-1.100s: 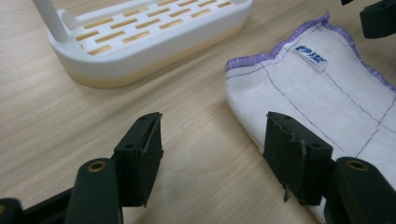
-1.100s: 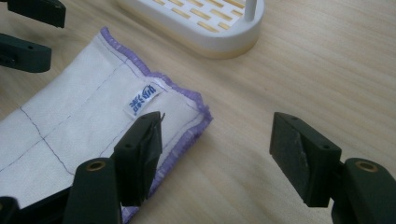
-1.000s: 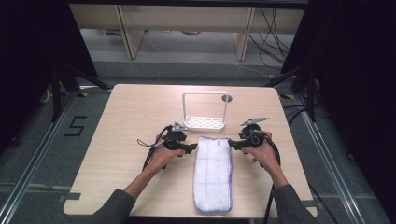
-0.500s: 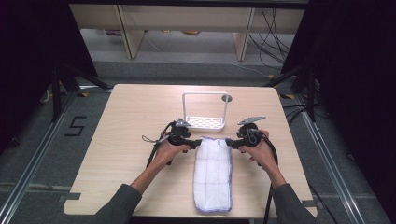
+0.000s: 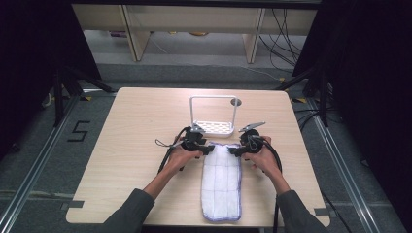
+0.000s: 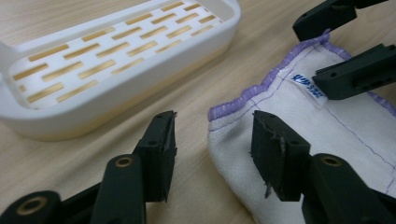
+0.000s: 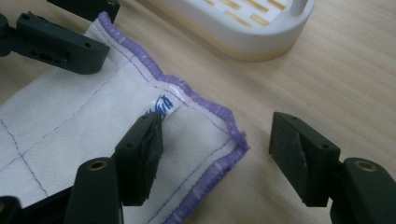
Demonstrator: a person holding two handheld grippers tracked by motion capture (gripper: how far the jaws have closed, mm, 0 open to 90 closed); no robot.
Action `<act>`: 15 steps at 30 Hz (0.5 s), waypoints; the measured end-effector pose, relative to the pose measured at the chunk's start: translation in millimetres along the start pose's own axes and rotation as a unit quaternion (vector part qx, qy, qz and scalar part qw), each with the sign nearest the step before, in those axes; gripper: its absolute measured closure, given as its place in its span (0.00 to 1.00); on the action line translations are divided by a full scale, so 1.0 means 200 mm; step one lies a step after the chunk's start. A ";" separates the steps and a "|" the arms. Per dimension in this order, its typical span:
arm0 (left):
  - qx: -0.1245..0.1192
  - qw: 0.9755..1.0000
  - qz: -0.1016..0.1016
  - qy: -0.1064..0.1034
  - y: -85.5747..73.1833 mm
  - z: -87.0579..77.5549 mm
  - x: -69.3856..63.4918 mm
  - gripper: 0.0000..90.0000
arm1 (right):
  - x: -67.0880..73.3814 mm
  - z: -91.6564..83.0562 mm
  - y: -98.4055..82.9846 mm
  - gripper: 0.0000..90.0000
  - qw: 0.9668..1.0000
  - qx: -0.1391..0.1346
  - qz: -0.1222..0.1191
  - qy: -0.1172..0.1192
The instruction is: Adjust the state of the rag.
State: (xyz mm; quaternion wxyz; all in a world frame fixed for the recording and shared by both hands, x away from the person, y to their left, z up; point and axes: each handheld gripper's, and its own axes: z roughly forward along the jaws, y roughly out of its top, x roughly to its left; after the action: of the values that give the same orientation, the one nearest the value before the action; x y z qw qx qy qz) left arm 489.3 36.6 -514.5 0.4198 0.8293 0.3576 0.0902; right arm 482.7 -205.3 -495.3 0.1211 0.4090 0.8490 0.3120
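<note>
Jaws apart, astride cloth (image 5: 222, 178) corners

1 cloth (image 5: 222, 180), 1 white rack (image 5: 213, 127), 2 tools, 1 table (image 5: 131, 136).

A folded cloth (image 5: 222, 180) lay lengthwise on the table (image 5: 131, 131), running from near my edge toward the middle. Just beyond its far end stood a slotted tray with a handle (image 5: 213, 127), apart from the cloth. My left gripper (image 5: 210, 150) sat at the cloth's far left corner, my right gripper (image 5: 233, 151) at its far right corner (each straddling its corner). A small round fitting (image 5: 236, 102) lay behind the tray.
</note>
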 end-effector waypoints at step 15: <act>0.007 0.999 0.039 -0.015 0.00 0.01 -0.04 0.89 | 0.03 0.02 -0.02 0.65 1.000 0.004 -0.010 0.023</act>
State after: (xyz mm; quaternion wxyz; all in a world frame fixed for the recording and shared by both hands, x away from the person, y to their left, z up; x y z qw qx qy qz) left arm 483.8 31.1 -514.7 0.4158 0.8467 0.3191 0.0918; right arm 478.6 -200.2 -500.3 0.1033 0.3940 0.8566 0.3169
